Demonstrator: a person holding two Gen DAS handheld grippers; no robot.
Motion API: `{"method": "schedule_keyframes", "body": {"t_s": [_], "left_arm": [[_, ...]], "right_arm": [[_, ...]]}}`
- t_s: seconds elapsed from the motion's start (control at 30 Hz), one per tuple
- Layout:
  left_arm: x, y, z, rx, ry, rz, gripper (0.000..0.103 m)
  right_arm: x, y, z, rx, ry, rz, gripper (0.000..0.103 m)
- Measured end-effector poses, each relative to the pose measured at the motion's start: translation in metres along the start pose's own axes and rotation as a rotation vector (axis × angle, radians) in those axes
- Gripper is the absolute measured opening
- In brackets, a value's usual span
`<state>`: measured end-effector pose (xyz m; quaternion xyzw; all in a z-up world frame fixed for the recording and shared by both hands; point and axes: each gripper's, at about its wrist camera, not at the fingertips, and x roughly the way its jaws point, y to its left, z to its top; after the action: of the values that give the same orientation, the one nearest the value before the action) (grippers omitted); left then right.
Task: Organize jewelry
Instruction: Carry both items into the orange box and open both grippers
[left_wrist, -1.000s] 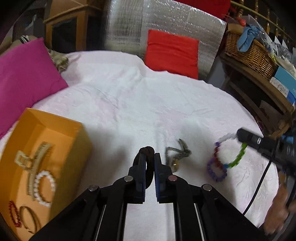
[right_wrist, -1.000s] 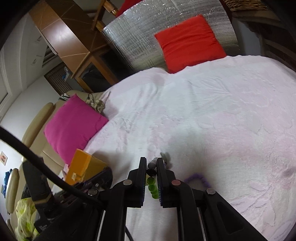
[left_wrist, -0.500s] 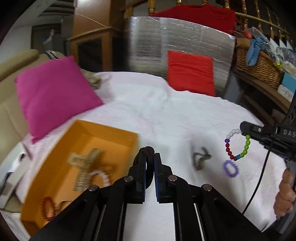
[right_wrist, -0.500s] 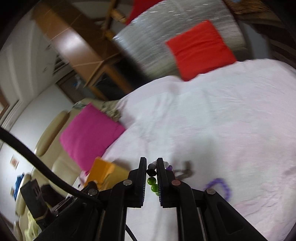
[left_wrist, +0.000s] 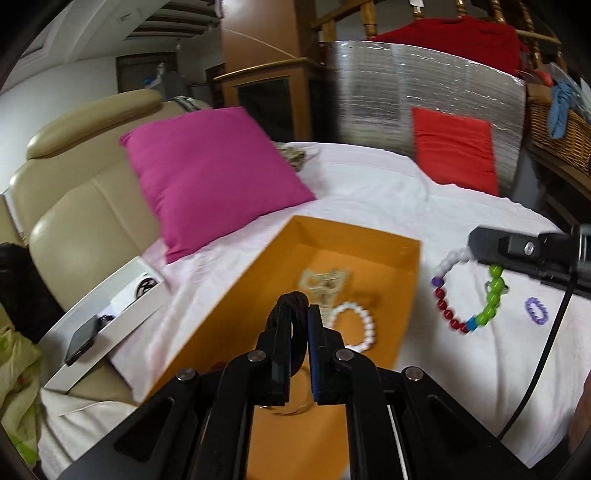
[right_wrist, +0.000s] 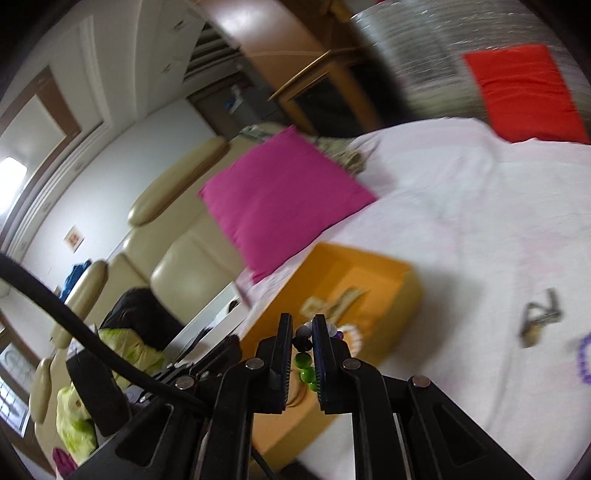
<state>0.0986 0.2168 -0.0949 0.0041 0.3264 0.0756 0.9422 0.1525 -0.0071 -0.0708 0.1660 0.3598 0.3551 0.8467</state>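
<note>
Both tongs have swung over the orange box (left_wrist: 236, 291): left tongs (left_wrist: 295, 314) pinch a dark band (left_wrist: 295, 299) (right tongs (right_wrist: 301, 332) pinch a beaded bracelet (left_wrist: 469, 295)).

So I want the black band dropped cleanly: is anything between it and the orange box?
Nothing visible. The left gripper holds the black band right over the open orange box; only the hair claw and pearl bracelet lie inside.
</note>
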Motion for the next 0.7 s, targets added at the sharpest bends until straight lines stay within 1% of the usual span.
{"method": "schedule_keyframes", "body": {"t_s": [0.2, 0.37, 0.7], "left_arm": [[0.004, 0.026, -0.01, -0.025, 0.007, 0.039, 0.008], [0.01, 0.035, -0.018, -0.033, 0.022, 0.056, 0.008], [0.021, 0.044, -0.032, -0.038, 0.053, 0.086, 0.008]], "right_arm": [[0.044, 0.03, -0.015, -0.018, 0.075, 0.034, 0.012], [0.065, 0.044, -0.027, -0.036, 0.123, 0.04, 0.012], [0.078, 0.045, -0.039, -0.035, 0.164, 0.032, 0.012]]}}
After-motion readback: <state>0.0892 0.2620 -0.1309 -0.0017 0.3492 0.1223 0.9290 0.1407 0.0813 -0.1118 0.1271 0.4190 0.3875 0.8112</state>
